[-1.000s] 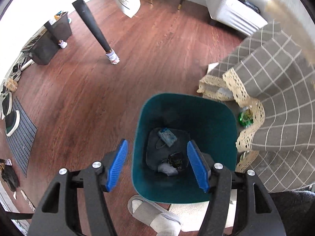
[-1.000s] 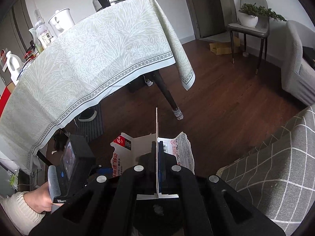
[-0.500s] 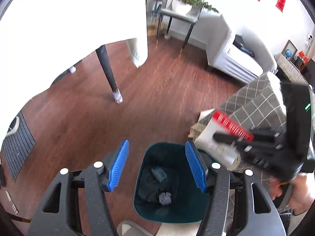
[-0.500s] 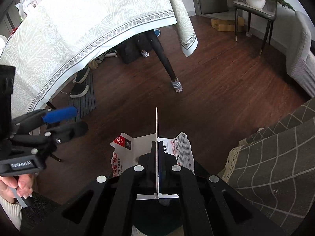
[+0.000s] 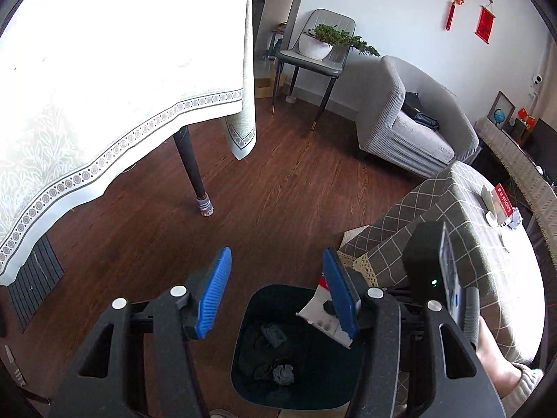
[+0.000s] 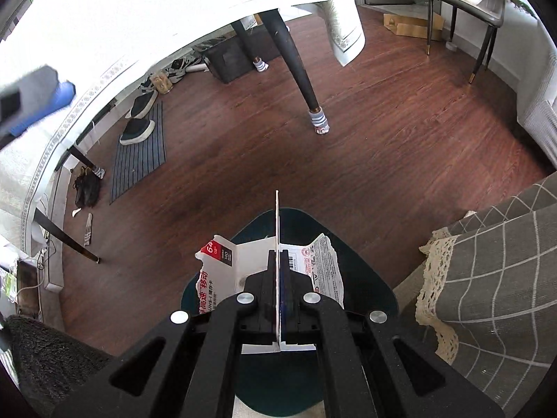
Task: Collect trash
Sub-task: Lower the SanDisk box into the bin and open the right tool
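A dark teal trash bin [image 5: 243, 379] stands on the wooden floor with crumpled scraps [image 5: 282, 374] in its bottom. My left gripper [image 5: 276, 289] is open and empty above the bin's far rim. My right gripper [image 6: 278, 261] is shut on a torn white and red card package [image 6: 222, 271] and holds it over the bin [image 6: 365, 278]. That package [image 5: 322, 315] also shows in the left wrist view, over the bin's right side, behind my left gripper's right finger. The right gripper's body [image 5: 431, 268] stands there too.
A low table with a grey checked, lace-edged cloth [image 5: 452, 230] stands right of the bin, with small red and white items [image 5: 503, 205] on it. A dining table with a pale cloth [image 5: 104, 87] and a dark leg [image 6: 299, 69] is at left. An armchair [image 5: 410, 122] is behind.
The left gripper has tilted up, so more of the room and less of the bin shows. The right gripper has carried the package from beside the bin to over it.
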Demonstrator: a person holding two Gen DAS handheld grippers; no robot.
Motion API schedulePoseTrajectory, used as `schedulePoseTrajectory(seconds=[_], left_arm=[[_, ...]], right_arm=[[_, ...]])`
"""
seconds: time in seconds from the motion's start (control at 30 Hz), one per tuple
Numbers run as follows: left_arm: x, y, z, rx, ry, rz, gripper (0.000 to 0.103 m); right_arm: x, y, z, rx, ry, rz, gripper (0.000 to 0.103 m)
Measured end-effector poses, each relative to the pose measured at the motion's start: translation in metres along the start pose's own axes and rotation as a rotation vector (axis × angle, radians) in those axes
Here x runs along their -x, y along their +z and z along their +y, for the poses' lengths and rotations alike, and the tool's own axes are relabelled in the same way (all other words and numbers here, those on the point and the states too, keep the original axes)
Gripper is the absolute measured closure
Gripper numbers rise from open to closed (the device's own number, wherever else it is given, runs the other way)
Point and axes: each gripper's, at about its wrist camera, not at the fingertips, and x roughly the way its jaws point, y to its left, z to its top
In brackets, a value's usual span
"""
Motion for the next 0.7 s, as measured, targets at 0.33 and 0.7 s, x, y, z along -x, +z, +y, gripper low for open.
schedulePoseTrajectory(seconds=[0.33,0.7], left_arm=[[0.017,0.009,-0.019,-0.053,-0.003,-0.066,0.052],[0.024,0.019,-0.039,-0.035,-0.034,-0.103,0.052]], right_arm=[[-0.024,-0.012,0.009,0.032,-0.018,0.095,0.101],[-0.038,-0.032,0.005,0.06,-0.033,0.187,0.1]])
